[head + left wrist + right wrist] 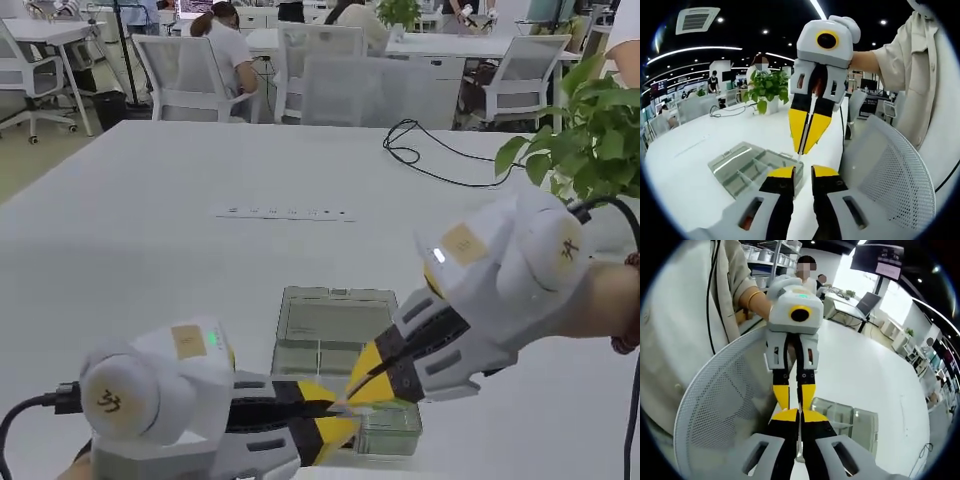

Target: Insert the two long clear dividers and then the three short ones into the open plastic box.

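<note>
Left claw (338, 418) and right claw (362, 385) meet tip to tip at lower centre.
Right claw is clamped on a thin clear divider (799, 452); the left claw's jaws stand slightly apart beside it. The plastic box (335, 320) lies directly beneath and beyond them on the table (150, 230), its long axis running up the frame.

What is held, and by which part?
A clear divider, its edge pinched in the right gripper; whether the left gripper also grips it cannot be told.
</note>
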